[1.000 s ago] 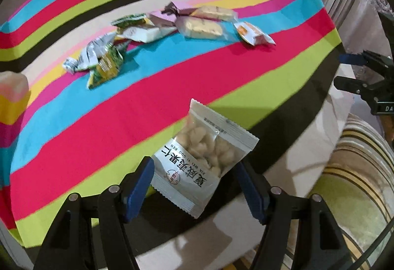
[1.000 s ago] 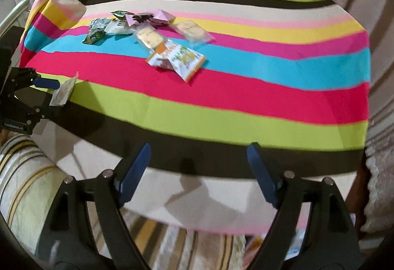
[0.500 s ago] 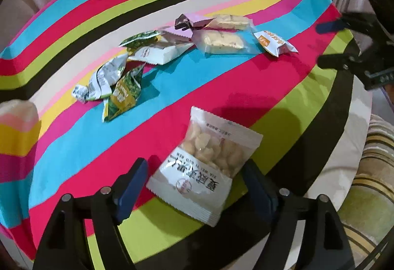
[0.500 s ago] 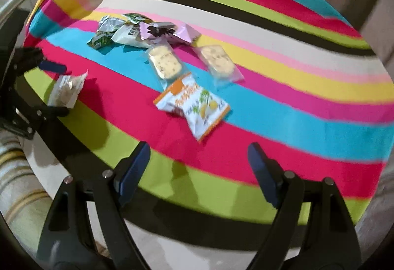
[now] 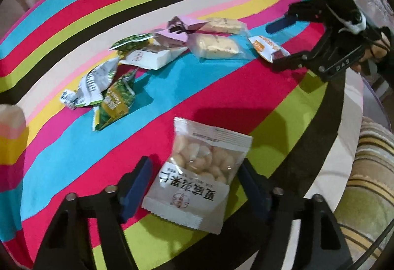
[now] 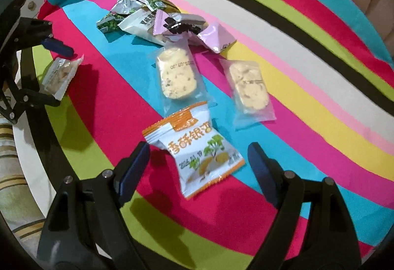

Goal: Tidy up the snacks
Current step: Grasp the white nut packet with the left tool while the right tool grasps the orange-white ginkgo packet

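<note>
We find the left gripper (image 5: 194,186) closing around the nut packet (image 5: 197,179) on the striped cloth (image 5: 73,147). Our right gripper (image 6: 199,166) stands wide above the orange packet (image 6: 197,147).

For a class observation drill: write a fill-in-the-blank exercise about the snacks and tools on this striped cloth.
1. The packet lying between the fingers of the right tool is white and ____.
2. The nut packet sits between the fingers of the ____ tool.
3. Two clear wrappers each hold a pale ____.
4. The pink packet lies in the pile on the ____ cloth.

Missing words: orange; left; biscuit; striped
</note>
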`<control>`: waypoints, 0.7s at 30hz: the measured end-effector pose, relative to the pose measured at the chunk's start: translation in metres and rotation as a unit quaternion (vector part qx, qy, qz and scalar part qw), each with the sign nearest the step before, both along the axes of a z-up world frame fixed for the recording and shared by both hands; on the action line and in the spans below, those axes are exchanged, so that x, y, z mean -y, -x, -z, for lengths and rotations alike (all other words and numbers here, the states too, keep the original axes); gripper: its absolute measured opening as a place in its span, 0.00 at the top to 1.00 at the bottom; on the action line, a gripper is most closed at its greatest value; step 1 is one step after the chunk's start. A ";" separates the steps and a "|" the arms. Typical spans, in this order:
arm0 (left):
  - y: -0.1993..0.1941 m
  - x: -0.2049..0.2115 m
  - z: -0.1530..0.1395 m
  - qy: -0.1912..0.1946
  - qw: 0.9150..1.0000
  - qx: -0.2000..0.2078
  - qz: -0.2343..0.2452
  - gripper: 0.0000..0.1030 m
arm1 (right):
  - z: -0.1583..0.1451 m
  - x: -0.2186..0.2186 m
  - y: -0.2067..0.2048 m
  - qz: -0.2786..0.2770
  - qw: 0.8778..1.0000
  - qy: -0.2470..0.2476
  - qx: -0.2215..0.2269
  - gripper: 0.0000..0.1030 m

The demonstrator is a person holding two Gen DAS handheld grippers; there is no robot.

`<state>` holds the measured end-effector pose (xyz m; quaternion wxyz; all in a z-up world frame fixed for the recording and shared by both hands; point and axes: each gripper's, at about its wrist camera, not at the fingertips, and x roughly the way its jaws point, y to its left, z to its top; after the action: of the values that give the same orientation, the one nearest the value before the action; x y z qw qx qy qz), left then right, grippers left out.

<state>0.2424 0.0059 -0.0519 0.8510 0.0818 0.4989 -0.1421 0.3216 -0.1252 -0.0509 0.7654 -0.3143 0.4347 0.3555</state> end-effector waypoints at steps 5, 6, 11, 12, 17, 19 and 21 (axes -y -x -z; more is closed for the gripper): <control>0.004 -0.004 -0.003 0.020 0.999 -0.008 -0.026 0.46 | 0.007 0.003 -0.012 0.016 0.999 -0.023 -0.023 0.24; 0.005 -0.004 -0.004 0.026 0.999 -0.011 -0.032 0.46 | 0.007 0.005 -0.013 0.019 0.999 -0.030 -0.030 0.29; 0.008 0.001 -0.005 0.040 0.997 -0.024 -0.061 0.48 | 0.006 0.011 -0.008 0.038 0.997 -0.054 -0.038 0.43; 0.009 0.003 -0.006 0.041 0.997 -0.026 -0.066 0.48 | 0.006 0.011 -0.003 0.045 0.997 -0.057 -0.037 0.43; 0.011 0.013 -0.006 0.045 0.994 -0.035 -0.089 0.50 | 0.006 0.018 0.010 0.091 0.993 -0.073 -0.029 0.45; 0.012 0.017 -0.007 0.051 0.994 -0.039 -0.093 0.51 | 0.005 0.021 0.024 0.112 0.990 -0.078 -0.024 0.45; 0.014 0.022 -0.004 0.057 0.993 -0.041 -0.094 0.51 | 0.005 0.026 0.032 0.131 0.988 -0.081 -0.020 0.45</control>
<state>0.2280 -0.0163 -0.0477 0.8425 -0.0201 0.5303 -0.0925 0.2897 -0.1508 -0.0556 0.8194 -0.1849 0.4570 0.2924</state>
